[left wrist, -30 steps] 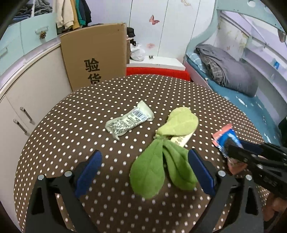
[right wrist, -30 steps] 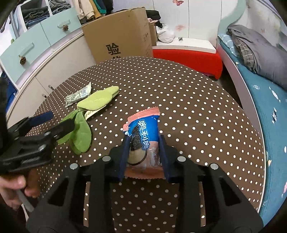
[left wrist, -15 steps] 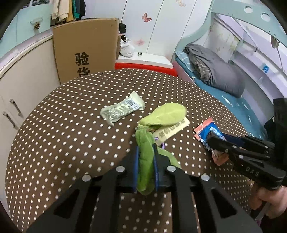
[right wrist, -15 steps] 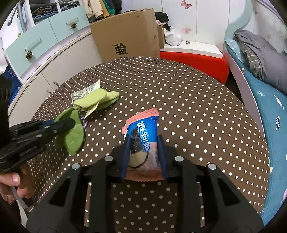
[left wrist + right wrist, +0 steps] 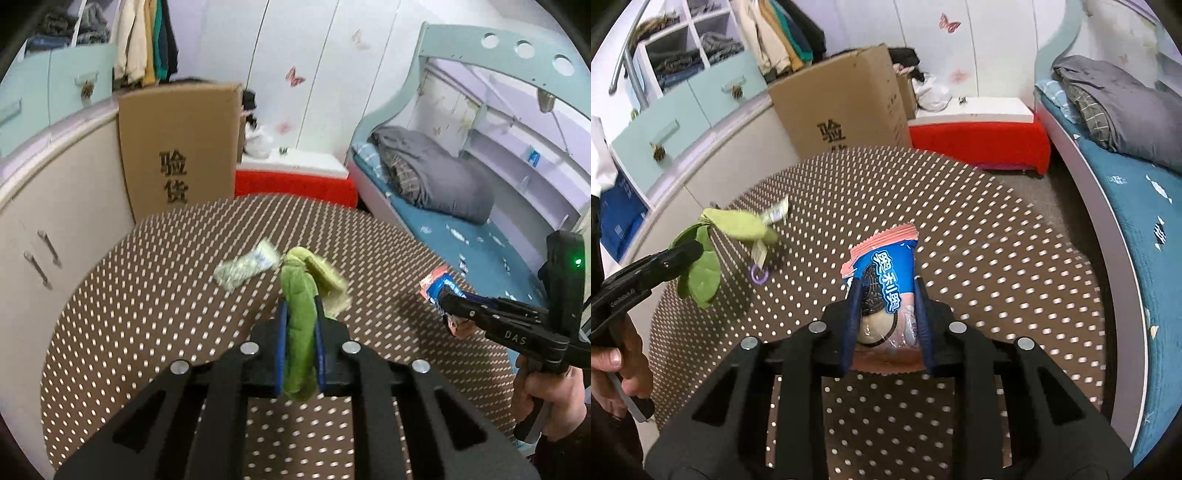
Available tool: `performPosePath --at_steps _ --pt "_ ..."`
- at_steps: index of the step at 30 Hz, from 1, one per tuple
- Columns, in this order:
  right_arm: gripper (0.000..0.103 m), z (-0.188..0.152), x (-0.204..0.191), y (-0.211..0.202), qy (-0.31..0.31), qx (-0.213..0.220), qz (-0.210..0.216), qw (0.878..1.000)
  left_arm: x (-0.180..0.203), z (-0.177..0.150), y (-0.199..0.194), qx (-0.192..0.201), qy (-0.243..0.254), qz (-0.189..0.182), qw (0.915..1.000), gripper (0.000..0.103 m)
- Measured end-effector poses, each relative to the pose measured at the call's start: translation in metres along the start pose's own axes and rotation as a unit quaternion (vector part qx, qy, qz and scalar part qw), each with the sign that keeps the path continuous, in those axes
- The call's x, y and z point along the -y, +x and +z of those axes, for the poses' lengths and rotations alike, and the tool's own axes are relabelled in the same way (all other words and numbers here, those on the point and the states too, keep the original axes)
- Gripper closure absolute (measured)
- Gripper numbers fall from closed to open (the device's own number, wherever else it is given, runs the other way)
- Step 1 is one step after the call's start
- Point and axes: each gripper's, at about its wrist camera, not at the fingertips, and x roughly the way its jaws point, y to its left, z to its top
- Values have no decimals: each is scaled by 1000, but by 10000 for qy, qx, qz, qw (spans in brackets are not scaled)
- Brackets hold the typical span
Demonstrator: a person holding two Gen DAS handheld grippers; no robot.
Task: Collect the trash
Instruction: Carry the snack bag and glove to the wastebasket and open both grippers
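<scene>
Table (image 5: 979, 229) layout
Wrapper (image 5: 243, 267) lies near the table's far-left edge; box (image 5: 181, 147) stands behind the table.

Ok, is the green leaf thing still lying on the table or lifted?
Lifted: the left hand-held gripper pinches the green leaf item, which hangs above the table.

One green felt leaf toy (image 5: 298, 325), one blue-and-pink cookie wrapper (image 5: 886, 291), one pale crumpled wrapper (image 5: 245, 268), one polka-dot surface (image 5: 155, 314), one cardboard box (image 5: 181, 147), two grippers (image 5: 300, 354) (image 5: 886, 325).
</scene>
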Motion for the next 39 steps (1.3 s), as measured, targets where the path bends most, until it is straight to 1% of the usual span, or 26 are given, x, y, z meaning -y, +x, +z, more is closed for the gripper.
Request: performPosePath --at_steps 5,12,15,19,23,26,28,31,35,39 --pt "76 13 19 -39 141 425 47 9990 30 21 -15 278 252 -222 9990 91" --pt "76 24 58 -94 372 961 -90 9946 93 42 -17 505 692 -673 9940 91" --pt "76 24 85 -123 554 1212 -287 9907 124 49 -15 547 834 -947 9905 91" --pt "76 21 119 -149 820 1419 -529 9851 169 53 -13 583 1071 -1267 9844 91" --pt "76 8 164 -174 1300 1576 -651 9767 213 54 -2 498 1281 -1576 9779 91" --pt "76 -5 194 -180 1669 1558 -763 9706 245 52 8 382 1440 -1789 9725 91" --pt "76 -18 219 -176 1934 1443 -851 9667 262 48 17 268 1524 -1898 9696 91" --pt "75 -37 252 -164 2326 1230 -922 9603 292 39 40 -44 1662 -2030 9650 91" --pt "76 -66 283 -140 2750 916 -981 9520 322 23 71 -426 1846 -2077 9597 91" --pt "76 -87 299 -111 3039 595 -966 9459 345 3 106 -868 2033 -2012 9543 91"
